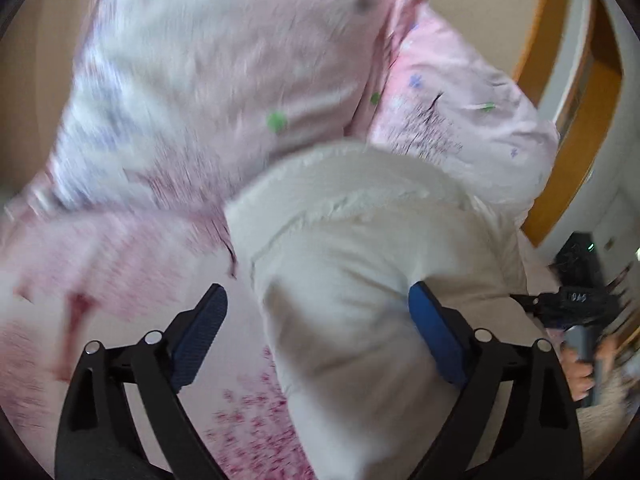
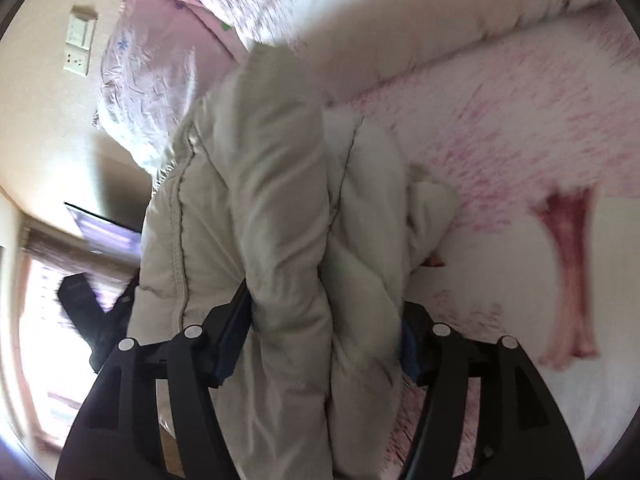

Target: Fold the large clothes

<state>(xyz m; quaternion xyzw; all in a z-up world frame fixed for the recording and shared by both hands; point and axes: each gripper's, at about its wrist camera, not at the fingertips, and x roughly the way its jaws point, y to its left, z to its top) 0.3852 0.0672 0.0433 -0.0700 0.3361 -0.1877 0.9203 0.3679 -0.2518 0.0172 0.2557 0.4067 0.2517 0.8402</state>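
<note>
**Puffy coat held up between two grippers over the bed**

Left wrist view: the left gripper (image 1: 316, 320) has its jaws spread wide. The cream padded coat (image 1: 360, 248) fills the middle of the frame and bulges past the blue pad at 4 o'clock, touching it, while the pad at 8 o'clock stands clear of the cloth. So this gripper looks apart, propping the coat more than pinching it, though blur makes a light grip hard to rule out. A pink pillow (image 1: 460, 92) sits behind at 1 o'clock, and the pink-patterned bedsheet (image 1: 256, 432) runs below at 6 o'clock. At 4 o'clock a hand (image 1: 580, 372) grips the other tool's handle.

Right wrist view: the right gripper (image 2: 324, 312) is clamped on a thick fold of the coat (image 2: 256, 200), which rises from between the jaws toward 12 o'clock. This hold likely carries the weight so the bulky coat can be lifted and laid flat. The bedsheet (image 2: 500, 140) spreads at 3 o'clock; a wall switch (image 2: 80, 44) shows at 10 o'clock.
</note>
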